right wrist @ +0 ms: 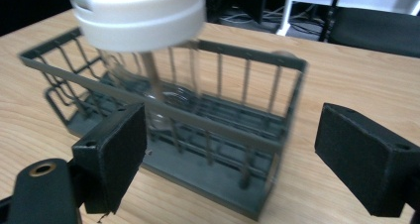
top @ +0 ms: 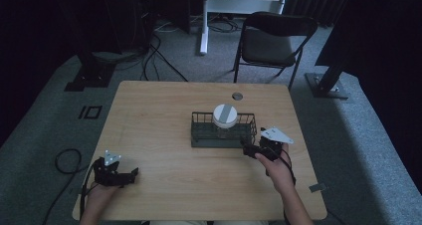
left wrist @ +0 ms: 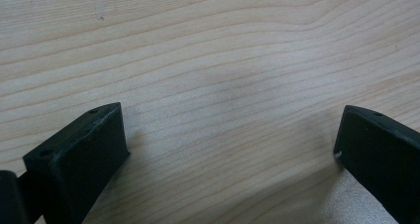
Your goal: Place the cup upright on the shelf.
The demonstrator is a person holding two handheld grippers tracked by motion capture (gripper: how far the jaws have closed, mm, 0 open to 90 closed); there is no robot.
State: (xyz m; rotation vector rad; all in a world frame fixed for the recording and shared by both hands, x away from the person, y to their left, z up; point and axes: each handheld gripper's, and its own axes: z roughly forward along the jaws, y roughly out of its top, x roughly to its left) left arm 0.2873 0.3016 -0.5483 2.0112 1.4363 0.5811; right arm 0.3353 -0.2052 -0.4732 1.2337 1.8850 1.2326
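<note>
Two tongs are at work over a light wooden desk (top: 164, 135), each held in one of a person's hands. The left tongs (top: 133, 173) sit low near the desk's front left corner, jaws spread wide with bare wood grain between them in the left gripper view, gripping nothing. The right tongs (top: 246, 149) are just beside the right end of a dark wire basket (top: 199, 135) that stands near the middle of the desk; their jaws are also spread apart and empty, pointed at the basket's end in the right gripper view. Inside the basket stands a clear jar (right wrist: 148, 80) with a white lid (top: 225, 114), upright, rising above the basket's rim. Beyond the desk, a black folding chair (top: 271, 43) stands on grey carpet.
</note>
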